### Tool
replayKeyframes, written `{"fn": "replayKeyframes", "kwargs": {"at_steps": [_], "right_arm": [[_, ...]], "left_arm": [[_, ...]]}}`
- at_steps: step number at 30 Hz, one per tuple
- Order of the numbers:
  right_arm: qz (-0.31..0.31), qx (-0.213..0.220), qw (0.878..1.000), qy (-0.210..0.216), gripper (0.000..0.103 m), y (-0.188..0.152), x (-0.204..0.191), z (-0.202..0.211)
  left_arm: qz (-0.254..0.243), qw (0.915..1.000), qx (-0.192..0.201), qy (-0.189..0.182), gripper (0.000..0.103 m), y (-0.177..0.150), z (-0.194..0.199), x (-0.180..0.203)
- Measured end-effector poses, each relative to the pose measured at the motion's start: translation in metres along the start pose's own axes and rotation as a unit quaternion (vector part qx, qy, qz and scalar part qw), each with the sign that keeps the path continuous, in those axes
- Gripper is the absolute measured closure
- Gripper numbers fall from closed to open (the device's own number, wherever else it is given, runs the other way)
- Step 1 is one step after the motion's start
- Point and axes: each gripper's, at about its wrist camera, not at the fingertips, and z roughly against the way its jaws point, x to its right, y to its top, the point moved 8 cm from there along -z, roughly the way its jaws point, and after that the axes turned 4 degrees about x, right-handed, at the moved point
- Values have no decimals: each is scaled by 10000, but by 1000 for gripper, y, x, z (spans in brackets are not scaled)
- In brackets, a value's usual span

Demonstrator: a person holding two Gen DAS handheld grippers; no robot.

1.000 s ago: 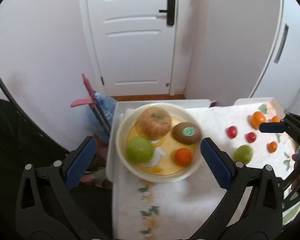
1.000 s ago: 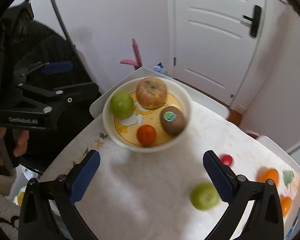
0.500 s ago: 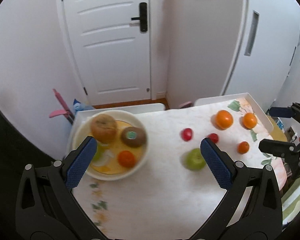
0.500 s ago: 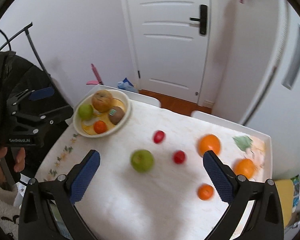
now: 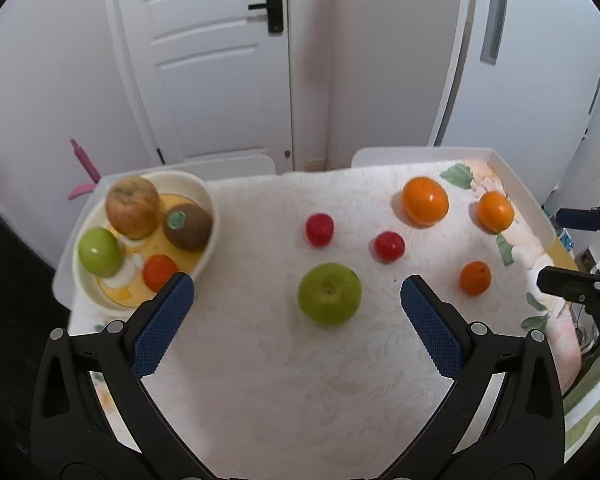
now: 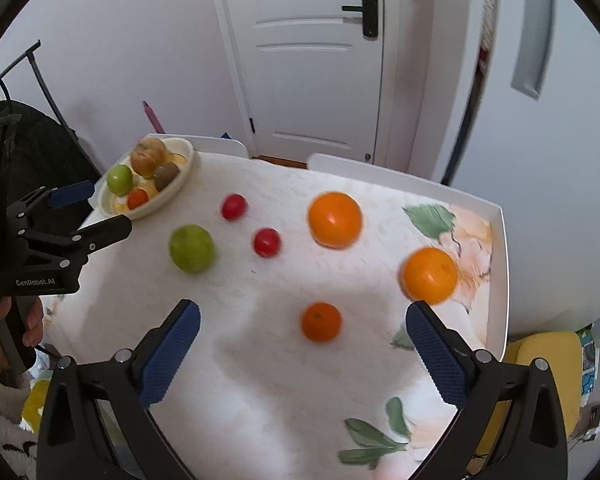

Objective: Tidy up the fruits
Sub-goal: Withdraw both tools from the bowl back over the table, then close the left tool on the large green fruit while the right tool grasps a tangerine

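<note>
A cream bowl (image 5: 208, 200) (image 6: 182, 148) at the table's far left holds a brownish apple (image 5: 133, 206), a kiwi (image 5: 188, 226), a green apple (image 5: 99, 251) and a small orange (image 5: 159, 272). Loose on the cloth lie a green apple (image 5: 329, 294) (image 6: 191, 248), two red tomatoes (image 5: 319, 229) (image 5: 389, 246), two large oranges (image 6: 334, 220) (image 6: 430, 276) and a small mandarin (image 6: 321, 321). My left gripper (image 5: 296, 312) is open, hovering just short of the loose green apple. My right gripper (image 6: 302, 344) is open above the mandarin.
The table (image 5: 260, 380) wears a white flowered cloth with a raised white rim (image 6: 500, 264). A white door (image 5: 212, 60) and walls stand behind. A person's hand (image 6: 4, 328) holds the left gripper's handle. A yellow seat (image 6: 540, 368) is off the right edge.
Both grippers have swung right, away from the bowl, and dropped closer to the loose fruit. The left one now faces the green apple, the right one the mandarin. Both stayed open.
</note>
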Motion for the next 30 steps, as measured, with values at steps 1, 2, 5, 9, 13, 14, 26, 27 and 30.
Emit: {"fn": "replayKeyframes", "kwargs": {"at_steps": [1, 2, 5, 9, 13, 14, 26, 27, 30], "right_arm": [[-10, 3, 10000, -12, 0, -4, 4, -2], [-15, -4, 10000, -16, 0, -7, 8, -5], [-1, -87, 10000, 11, 0, -15, 15, -17], [-47, -134, 9998, 142, 0, -25, 19, -31], [-76, -208, 9995, 238, 0, -32, 19, -43], [-76, -230, 9993, 276, 0, -34, 19, -47], [11, -344, 9982, 482, 10, -42, 19, -65], [7, -370, 9981, 497, 14, -44, 19, -67], [46, -433, 9977, 512, 22, -45, 17, -71]], "left_arm": [[-6, 10000, -20, 10, 0, -3, -5, 2], [-8, 10000, -37, 25, 0, -6, -10, 4], [-11, 10000, -83, 37, 0, -14, -25, 10], [-66, 9998, -165, 56, 3, -21, -44, 18], [-80, 9997, -229, 92, 9, -27, -57, 22], [-73, 9996, -253, 104, 14, -28, -60, 23], [-45, 9988, -456, 186, 44, -40, -78, 23], [-30, 9988, -453, 191, 44, -40, -78, 22], [-25, 9987, -459, 210, 44, -40, -78, 23]]}}
